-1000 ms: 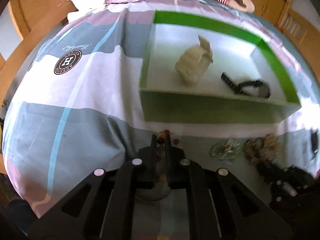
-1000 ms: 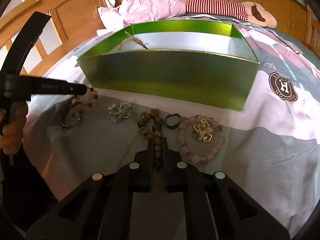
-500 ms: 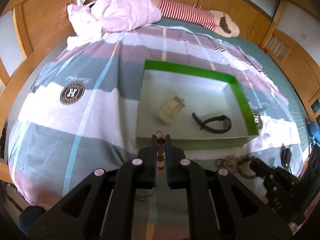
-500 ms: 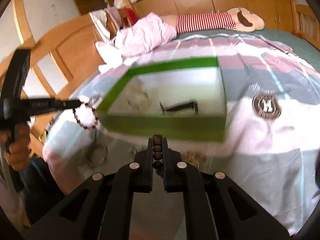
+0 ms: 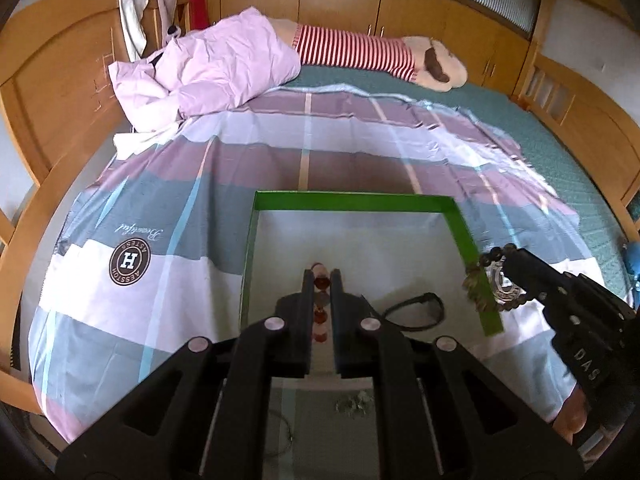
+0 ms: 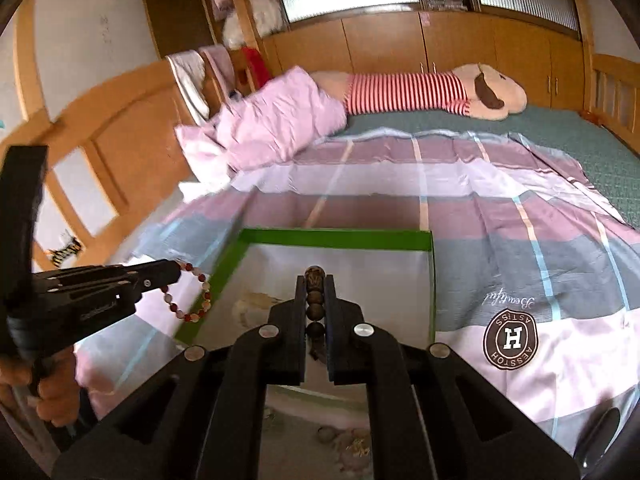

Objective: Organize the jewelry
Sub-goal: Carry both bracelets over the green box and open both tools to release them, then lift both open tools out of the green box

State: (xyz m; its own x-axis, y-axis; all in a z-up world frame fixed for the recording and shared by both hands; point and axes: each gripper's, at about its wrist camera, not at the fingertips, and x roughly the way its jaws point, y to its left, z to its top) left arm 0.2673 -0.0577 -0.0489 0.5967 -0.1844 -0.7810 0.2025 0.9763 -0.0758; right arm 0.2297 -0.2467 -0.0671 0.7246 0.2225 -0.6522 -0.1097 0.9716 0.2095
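Observation:
My left gripper (image 5: 321, 276) is shut on a red and pink bead bracelet (image 5: 320, 282), held high above the green box (image 5: 352, 201); the bracelet hangs from it in the right wrist view (image 6: 192, 298). My right gripper (image 6: 315, 280) is shut on a dark brown bead bracelet (image 6: 314, 308), also above the box (image 6: 332, 238); it shows at the right of the left wrist view (image 5: 490, 276). Inside the box lie a black strap (image 5: 420, 310) and a beige item (image 6: 256, 306).
Loose jewelry lies on the bedspread in front of the box, a silvery piece (image 5: 354, 402) and pale beads (image 6: 352, 444). A pink quilt (image 5: 208, 68) and a striped plush toy (image 5: 376, 54) lie at the far end. Wooden bed rails stand on both sides.
Both grippers have lifted from the bedspread with their bracelets and moved up over the green box. The box now sits lower and nearer in both views.

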